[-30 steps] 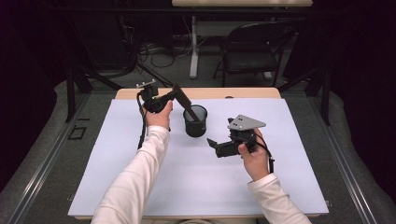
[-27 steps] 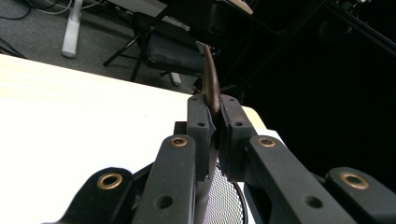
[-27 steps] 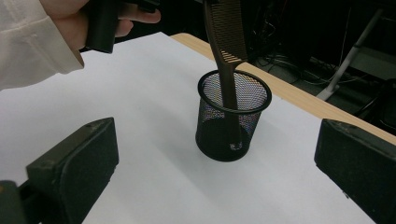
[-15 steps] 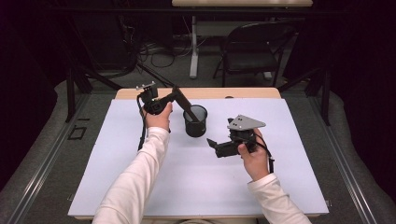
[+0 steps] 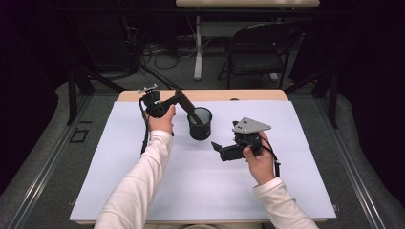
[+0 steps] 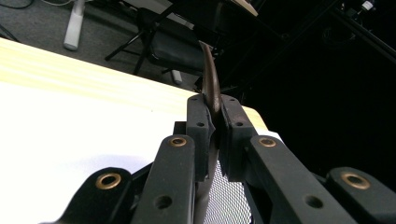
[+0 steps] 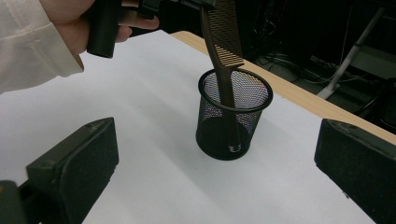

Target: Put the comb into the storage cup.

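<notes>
A dark brown comb point(image 5: 188, 105) slants down to the right into a black mesh cup point(image 5: 200, 125) on the white sheet. My left gripper point(image 5: 177, 97) is shut on the comb's upper part, up and left of the cup. In the left gripper view the pads point(image 6: 200, 126) clamp the comb point(image 6: 211, 79) edge-on, with the cup's mesh point(image 6: 225, 196) below. My right gripper point(image 5: 218, 151) hovers low to the cup's right, open and empty. In the right gripper view its wide jaws frame the cup point(image 7: 233, 116), and the comb point(image 7: 223, 51) has its lower end inside.
A white sheet point(image 5: 143, 181) covers most of the wooden table point(image 5: 258, 95). A black chair point(image 5: 258, 52) and a desk leg point(image 5: 197, 47) stand on the floor beyond the far edge. Dark rails run along both sides of the table.
</notes>
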`<state>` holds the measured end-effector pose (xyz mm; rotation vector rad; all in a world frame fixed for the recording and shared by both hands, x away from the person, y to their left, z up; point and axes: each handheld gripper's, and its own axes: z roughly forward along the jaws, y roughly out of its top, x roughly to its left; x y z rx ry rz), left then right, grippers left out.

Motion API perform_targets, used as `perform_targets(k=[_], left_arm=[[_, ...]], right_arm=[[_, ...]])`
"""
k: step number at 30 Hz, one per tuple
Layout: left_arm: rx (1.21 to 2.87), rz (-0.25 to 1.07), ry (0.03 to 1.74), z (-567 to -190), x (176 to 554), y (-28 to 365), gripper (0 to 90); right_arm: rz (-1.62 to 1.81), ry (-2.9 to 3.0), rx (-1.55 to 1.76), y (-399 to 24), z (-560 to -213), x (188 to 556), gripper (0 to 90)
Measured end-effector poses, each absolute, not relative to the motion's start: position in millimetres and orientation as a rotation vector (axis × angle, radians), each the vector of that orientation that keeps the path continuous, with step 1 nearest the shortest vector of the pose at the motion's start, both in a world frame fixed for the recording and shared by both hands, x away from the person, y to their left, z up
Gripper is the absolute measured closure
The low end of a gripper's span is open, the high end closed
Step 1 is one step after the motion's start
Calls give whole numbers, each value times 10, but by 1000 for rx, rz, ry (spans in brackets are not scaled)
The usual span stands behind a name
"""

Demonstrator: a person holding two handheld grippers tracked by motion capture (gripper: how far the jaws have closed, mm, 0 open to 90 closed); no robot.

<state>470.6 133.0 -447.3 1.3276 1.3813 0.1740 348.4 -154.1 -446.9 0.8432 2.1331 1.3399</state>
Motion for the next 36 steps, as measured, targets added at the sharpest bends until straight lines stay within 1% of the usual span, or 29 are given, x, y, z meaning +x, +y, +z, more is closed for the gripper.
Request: perform_targets(k=[24, 29, 30, 36], left_arm=[[1325, 187, 1414, -4525, 4702, 1410, 805], [1316, 194, 1415, -4514, 4696, 1412, 785], [1318, 194, 1413, -4513, 4695, 1417, 765], [1300, 198, 1411, -4493, 4688, 1438, 720]], right_arm=[[1337, 2136, 843, -1537, -4474, 3486, 0], [1336, 2136, 844, -1538, -4476, 3486, 0], [1336, 2136, 844, -1539, -4476, 3486, 0], [1336, 2137, 845, -1541, -4477, 3487, 0]])
